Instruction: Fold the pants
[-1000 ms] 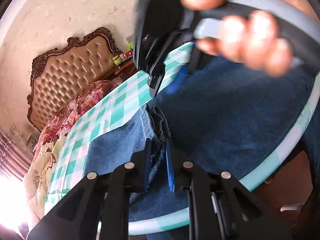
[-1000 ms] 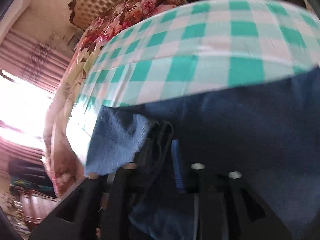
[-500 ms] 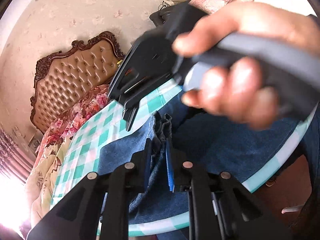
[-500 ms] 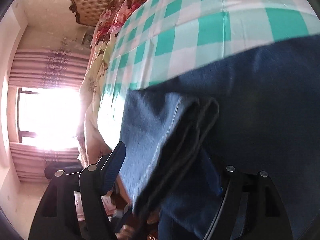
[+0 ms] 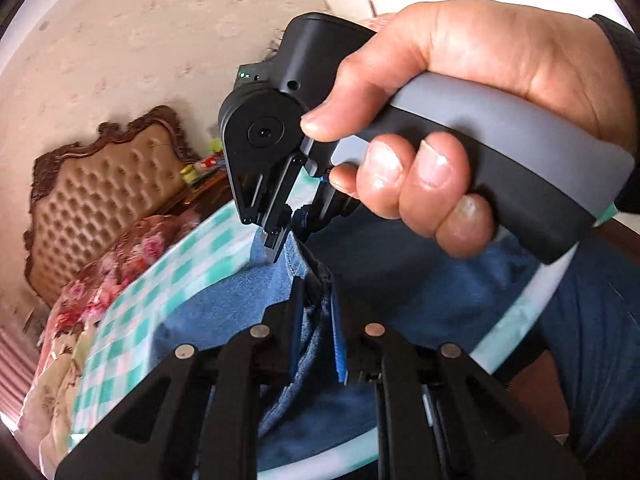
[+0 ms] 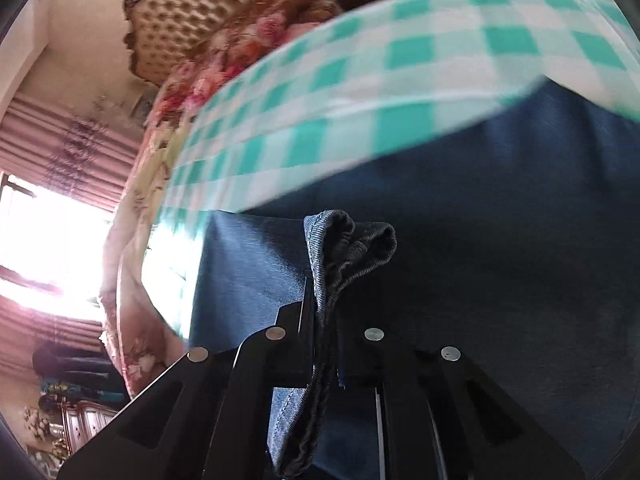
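Blue denim pants (image 5: 404, 292) are spread on a round table covered by a green-and-white checked cloth (image 5: 160, 292), partly lifted at one bunched edge. No containers are seen in either view. The left gripper (image 5: 314, 320) is clamped on a gathered fold of the denim, fabric pinched between its blue pads. The right gripper (image 6: 320, 320) has just been closing and is now pinched tight on the elastic waistband (image 6: 352, 244), which bulges up above the jaws and hangs down below them. In the left wrist view, the right gripper (image 5: 280, 240) is held by a hand (image 5: 460, 120) and takes up most of the frame, blocking much of the table's far side; its tips meet the raised denim edge. Behind the table, a bed with floral bedding (image 5: 100, 280) and a tufted, carved headboard (image 5: 100, 184) is seen. Pink curtains (image 6: 60, 140) and a glaring window (image 6: 48, 240) are seen in the right wrist view. Small items on a stand by the headboard are too blurred to name.
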